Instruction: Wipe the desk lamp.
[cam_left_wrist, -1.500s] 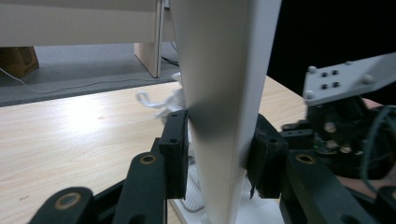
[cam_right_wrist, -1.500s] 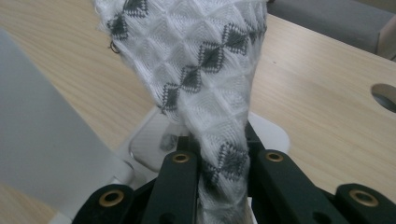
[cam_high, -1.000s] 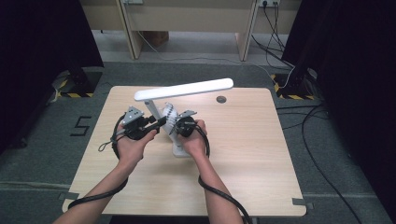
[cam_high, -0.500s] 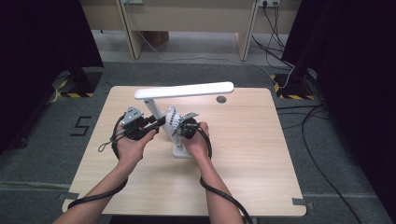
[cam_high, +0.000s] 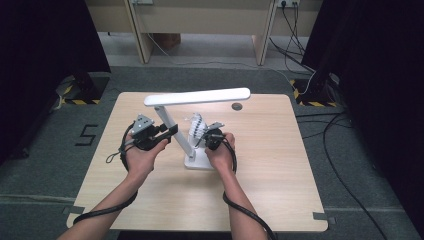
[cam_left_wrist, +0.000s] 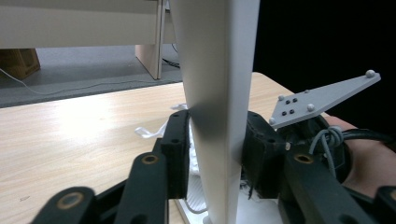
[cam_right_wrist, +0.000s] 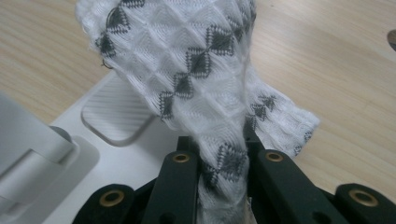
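Nothing shifted; left claw (cam_left_wrist: 212, 154) (clamped) holds lamp (cam_left_wrist: 217, 84).

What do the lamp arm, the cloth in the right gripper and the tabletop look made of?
Lamp arm: smooth matte white, probably plastic or painted metal; even soft sheen.
Cloth: white woven or knit textile with dark diamond motifs; visible threads, quilted texture.
Tabletop: light wood or wood-look laminate; grain lines, low gloss.

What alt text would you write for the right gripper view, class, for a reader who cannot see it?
The right claw is shut on a white cloth with a dark diamond pattern, held above a white lamp base on a wooden table.
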